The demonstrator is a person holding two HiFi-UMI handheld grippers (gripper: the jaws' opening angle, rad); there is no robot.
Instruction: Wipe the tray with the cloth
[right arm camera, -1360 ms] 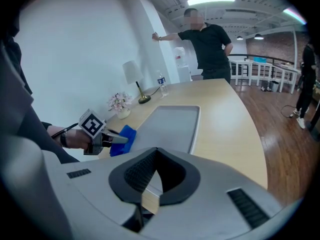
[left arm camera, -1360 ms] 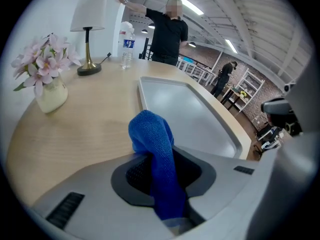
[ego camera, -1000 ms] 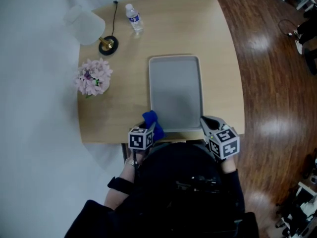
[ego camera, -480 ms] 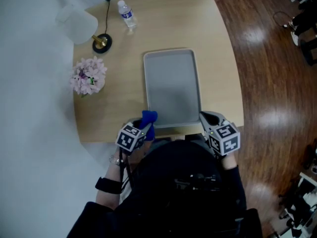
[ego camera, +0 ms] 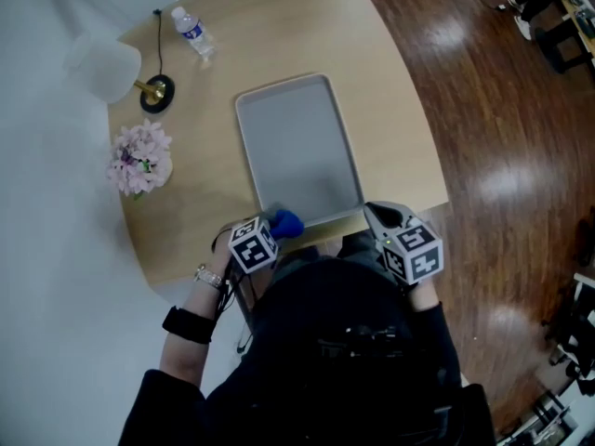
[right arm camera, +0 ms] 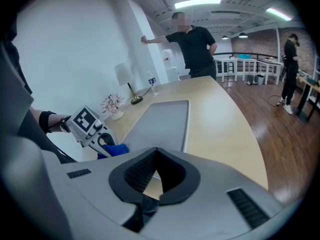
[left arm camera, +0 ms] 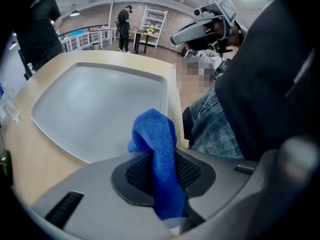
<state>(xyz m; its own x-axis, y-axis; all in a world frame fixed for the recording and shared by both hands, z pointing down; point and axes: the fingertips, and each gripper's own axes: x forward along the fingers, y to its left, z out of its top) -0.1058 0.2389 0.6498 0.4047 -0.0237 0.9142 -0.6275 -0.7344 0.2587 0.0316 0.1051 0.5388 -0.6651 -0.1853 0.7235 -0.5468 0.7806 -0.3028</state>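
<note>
Right now my L gripper [ego camera: 277,228] sits low and left of centre in the head view, by the bottom left corner of the gray tray [ego camera: 297,147]. Its jaws are pinching the blue cloth [ego camera: 287,222] tight. In the left gripper view the cloth [left arm camera: 156,139] sticks up from btw the two black pads [left arm camera: 135,174] of the L gripper [left arm camera: 160,176], w/ the tray [left arm camera: 100,104] filling the upper left and middle of the frame. I can't tell if the cloth touches the tray. My R gripper [ego camera: 376,215] is low and right of centre, just beside the tray's bottom right corner, at the edge of the wood table [ego camera: 395,100]. In its own view the R gripper [right arm camera: 155,151] has its jaw tips pressed together w/ nothing in them. Up in the top left of the head view stand a white lamp [ego camera: 104,66], a water bottle [ego camera: 194,33] and some pink flowers [ego camera: 139,159], all apart from the tray.
</note>
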